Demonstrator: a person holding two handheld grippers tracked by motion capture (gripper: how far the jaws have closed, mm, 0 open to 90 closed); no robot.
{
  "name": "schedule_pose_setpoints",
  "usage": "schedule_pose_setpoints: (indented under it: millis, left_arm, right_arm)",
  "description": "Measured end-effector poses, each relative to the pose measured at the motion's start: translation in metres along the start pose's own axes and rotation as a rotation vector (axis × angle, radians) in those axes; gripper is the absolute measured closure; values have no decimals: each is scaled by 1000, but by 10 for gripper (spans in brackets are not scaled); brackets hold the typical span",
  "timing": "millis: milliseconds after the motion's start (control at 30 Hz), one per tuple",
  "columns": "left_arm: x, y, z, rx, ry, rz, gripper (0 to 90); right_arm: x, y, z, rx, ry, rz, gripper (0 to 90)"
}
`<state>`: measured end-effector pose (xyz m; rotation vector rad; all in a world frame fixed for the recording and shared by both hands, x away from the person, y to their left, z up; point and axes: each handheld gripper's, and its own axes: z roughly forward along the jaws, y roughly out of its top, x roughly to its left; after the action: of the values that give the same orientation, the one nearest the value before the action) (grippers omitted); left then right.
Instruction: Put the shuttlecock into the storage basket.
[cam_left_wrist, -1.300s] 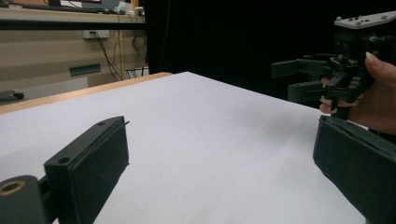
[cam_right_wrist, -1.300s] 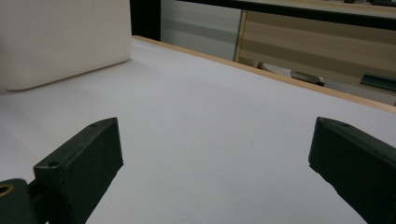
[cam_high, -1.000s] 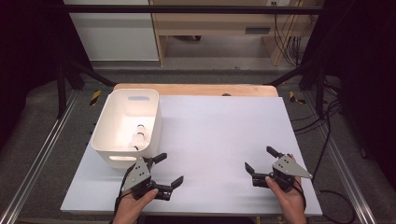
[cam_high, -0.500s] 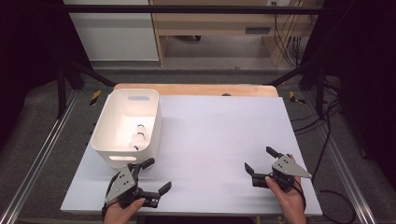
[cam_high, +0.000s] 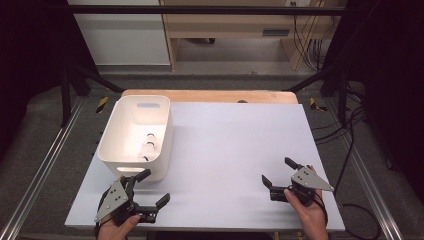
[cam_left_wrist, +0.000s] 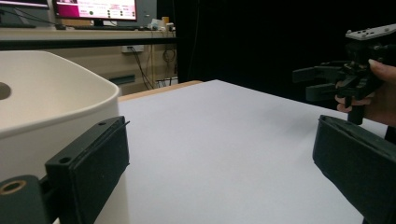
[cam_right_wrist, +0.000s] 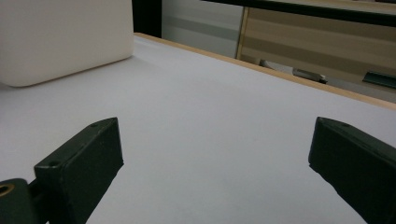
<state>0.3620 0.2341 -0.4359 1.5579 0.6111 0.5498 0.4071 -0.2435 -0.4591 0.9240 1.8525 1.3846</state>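
Your left gripper (cam_high: 150, 189) has dropped back toward the table's near edge.
Its jaws gape empty; the white bin (cam_high: 134, 136) sits just beyond, touching nothing.

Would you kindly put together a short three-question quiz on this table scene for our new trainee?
1. True or false: the left gripper is shut on something.
2. Which gripper is nearer the white bin: A) left, B) right?
3. Fill in: the small clear bottle lies ____ the bin.

Key: 1. False, its jaws stand open and hold nothing. 2. A, the left one sits just in front of the bin's near wall. 3. Inside, on its floor.
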Motion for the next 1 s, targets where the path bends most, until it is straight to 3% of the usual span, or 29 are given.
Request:
schedule_pose_setpoints:
  millis: [300, 433, 1000]
  left_arm:
    - [5, 1, -15, -12, 37, 5, 33]
    - [16, -3, -21, -15, 71, -5, 33]
    - [26, -9, -26, -22, 131, -1, 32]
  right_arm:
    - [-1, -1, -4, 0, 7, -1, 33]
    - [-3, -2, -5, -1, 5, -5, 33]
    - [-4, -3, -12, -7, 9, -10, 32]
